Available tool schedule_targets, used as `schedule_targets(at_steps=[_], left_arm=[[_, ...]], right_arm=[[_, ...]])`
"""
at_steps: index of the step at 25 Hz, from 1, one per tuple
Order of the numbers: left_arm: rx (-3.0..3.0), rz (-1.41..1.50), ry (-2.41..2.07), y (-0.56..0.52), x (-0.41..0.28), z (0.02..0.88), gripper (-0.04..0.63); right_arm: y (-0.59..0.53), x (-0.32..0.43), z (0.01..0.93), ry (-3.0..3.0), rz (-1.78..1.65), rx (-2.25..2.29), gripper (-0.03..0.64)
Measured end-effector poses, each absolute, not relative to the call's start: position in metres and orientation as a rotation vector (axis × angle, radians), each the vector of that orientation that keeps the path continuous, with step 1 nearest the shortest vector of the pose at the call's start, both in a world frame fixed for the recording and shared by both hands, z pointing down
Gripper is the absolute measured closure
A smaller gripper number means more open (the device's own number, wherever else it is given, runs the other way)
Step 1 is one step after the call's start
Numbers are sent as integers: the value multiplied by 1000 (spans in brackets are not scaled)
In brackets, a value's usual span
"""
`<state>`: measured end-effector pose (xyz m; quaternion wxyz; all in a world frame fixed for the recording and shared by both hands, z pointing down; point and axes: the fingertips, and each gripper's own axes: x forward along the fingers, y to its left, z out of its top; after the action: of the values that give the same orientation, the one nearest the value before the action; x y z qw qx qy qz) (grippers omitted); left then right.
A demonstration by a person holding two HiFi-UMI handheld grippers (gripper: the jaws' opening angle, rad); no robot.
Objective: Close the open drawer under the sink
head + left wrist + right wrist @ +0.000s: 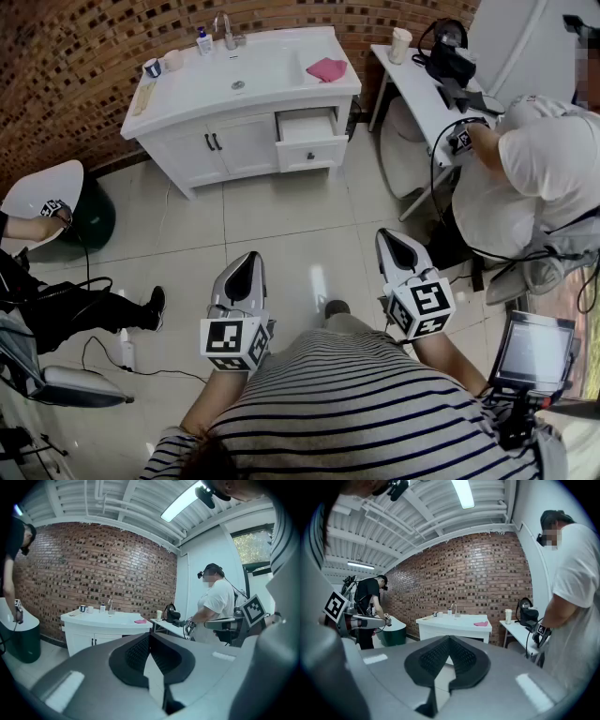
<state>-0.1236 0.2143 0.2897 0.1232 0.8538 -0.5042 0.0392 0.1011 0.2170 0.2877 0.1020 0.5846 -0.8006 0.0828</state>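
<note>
A white vanity point(202, 98) with a sink stands against the brick wall at the far side of the tiled floor. Its top right drawer point(307, 127) is pulled out, with a black handle on its front. Both grippers hover low over the floor, well short of the vanity. My left gripper point(252, 256) is shut with nothing in it, and so is my right gripper point(388, 235). In the left gripper view the vanity point(105, 625) shows beyond the shut left gripper point(149, 635). In the right gripper view it point(454, 623) stands straight ahead past the shut right gripper point(449, 638).
A pink cloth point(326, 68), bottles and a tap sit on the counter. At the right, a person in a white shirt point(539, 159) works at a white table point(412, 89). Another person stands at a green-based basin point(89, 216) on the left. Cables point(103, 352) trail across the floor.
</note>
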Motion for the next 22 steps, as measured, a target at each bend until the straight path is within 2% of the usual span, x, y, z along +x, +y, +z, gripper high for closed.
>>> schedule_targets(at_steps=[9, 22], left_arm=[[2494, 152, -1481, 127, -116, 295, 580], [2397, 257, -1507, -65, -86, 341, 580]], right_arm=[[119, 108, 296, -2372, 266, 1709, 615], [-99, 124, 338, -2391, 349, 1559, 615]])
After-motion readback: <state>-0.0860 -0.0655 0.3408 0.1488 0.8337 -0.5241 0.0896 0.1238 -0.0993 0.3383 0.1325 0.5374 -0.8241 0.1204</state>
